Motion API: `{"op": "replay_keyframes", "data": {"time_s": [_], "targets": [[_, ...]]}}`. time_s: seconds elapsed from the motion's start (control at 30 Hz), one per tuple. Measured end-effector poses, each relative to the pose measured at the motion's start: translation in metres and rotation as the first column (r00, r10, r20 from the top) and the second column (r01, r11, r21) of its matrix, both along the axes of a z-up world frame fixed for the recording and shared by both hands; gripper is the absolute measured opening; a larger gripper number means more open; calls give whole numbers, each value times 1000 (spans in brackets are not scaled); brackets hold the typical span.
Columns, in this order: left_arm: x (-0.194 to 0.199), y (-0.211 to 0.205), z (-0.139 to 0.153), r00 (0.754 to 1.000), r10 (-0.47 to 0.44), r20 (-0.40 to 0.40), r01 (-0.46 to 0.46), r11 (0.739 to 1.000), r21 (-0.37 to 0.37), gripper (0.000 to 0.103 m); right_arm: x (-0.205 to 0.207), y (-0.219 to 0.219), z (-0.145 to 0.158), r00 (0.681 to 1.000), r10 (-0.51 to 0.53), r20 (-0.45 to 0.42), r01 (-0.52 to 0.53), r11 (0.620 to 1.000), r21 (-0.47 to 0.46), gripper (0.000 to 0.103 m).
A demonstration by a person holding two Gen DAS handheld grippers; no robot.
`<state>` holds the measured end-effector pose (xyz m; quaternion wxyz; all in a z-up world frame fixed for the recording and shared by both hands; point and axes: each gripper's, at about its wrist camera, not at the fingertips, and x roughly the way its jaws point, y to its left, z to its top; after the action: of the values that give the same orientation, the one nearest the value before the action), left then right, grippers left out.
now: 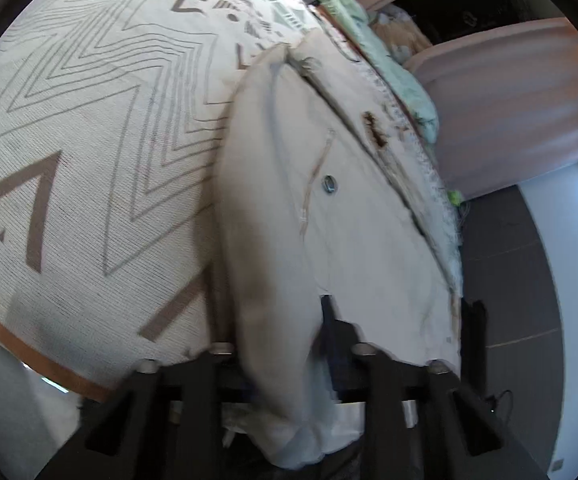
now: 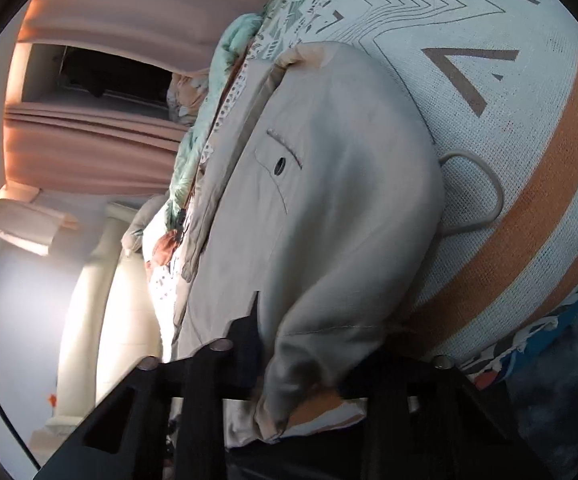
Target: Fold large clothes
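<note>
A pair of beige trousers (image 1: 329,208) in a smooth woven cotton lies on a patterned rug (image 1: 89,128), and both grippers hold its near end. In the left wrist view, the left hand-held gripper (image 1: 331,344) has its black fingers closed on a thick fold of the cloth, which bulges up between them and spills down over the gripper body. A small round metal button (image 1: 329,184) sits beside a stitched pocket seam, and a ragged brown mark (image 1: 375,130) shows farther up the fabric.

In the right wrist view, the right hand-held gripper (image 2: 289,340) likewise pinches a rounded, puffy bundle of the same trousers (image 2: 329,208); one black finger (image 2: 249,320) stands clear against the pale cloth. A dark button (image 2: 279,166) closes a welt pocket. A thin grey cord (image 2: 485,192) loops over the rug (image 2: 529,128), whose coarse weave carries grey zigzags, triangles and an orange band. A crumpled mint-green garment (image 2: 193,152) lies along the rug's far edge.
</note>
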<state>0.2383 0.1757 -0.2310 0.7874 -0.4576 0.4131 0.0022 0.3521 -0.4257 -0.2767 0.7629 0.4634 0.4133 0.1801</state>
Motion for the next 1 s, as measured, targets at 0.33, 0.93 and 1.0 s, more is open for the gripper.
{"op": "replay_keyframes", "data": {"time_s": [0.33, 0.93, 1.0], "targets": [[-31, 5, 48, 986, 60, 155, -58, 998, -19, 7, -34, -9, 45, 992, -47, 121, 43, 999, 31, 8], [-146, 8, 140, 942, 123, 313, -108, 992, -66, 6, -138, -18, 145, 958, -25, 285, 3, 997, 76, 8], [-159, 8, 149, 934, 130, 331, -113, 991, -72, 6, -147, -17, 157, 951, -21, 308, -2, 997, 74, 7]]}}
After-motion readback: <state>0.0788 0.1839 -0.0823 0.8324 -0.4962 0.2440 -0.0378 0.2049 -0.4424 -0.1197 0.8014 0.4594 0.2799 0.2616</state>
